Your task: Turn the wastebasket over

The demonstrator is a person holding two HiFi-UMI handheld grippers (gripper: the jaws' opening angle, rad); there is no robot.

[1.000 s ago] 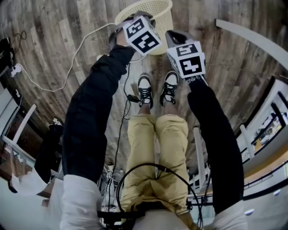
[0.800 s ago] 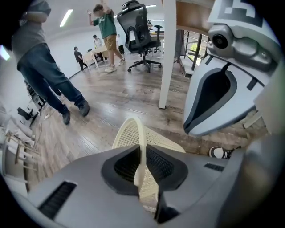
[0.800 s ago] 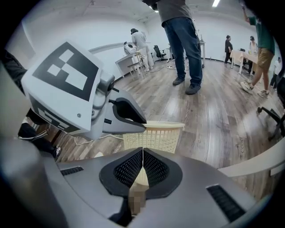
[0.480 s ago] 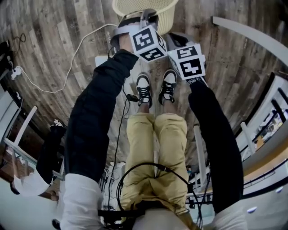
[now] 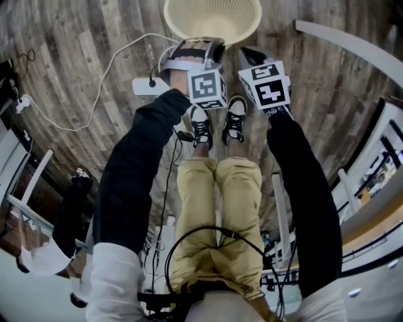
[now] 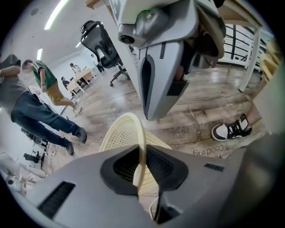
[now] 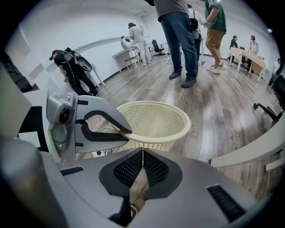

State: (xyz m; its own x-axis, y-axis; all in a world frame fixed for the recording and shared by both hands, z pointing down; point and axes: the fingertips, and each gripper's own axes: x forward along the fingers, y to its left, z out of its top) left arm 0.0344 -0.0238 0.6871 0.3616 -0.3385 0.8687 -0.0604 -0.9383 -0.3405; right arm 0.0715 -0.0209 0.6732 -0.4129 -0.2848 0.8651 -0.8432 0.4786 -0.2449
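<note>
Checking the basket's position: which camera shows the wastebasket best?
Right gripper view: the whole wastebasket stands upright, rim pinched by the left hand-held gripper. Head view crops it; left gripper view shows mostly rim.

Cool, even indoor light fills the room around me. A ceiling strip light (image 6: 57, 13) burns white at the upper left of the left gripper view. The head view is dimmer and washed out, with only soft shadows on the wooden floor (image 5: 82, 56). All three views bow hard at the edges, and the gripper views have black corners. The wastebasket (image 7: 153, 124) reads pale, its mesh crisp; nearer foreground shapes are soft.
</note>
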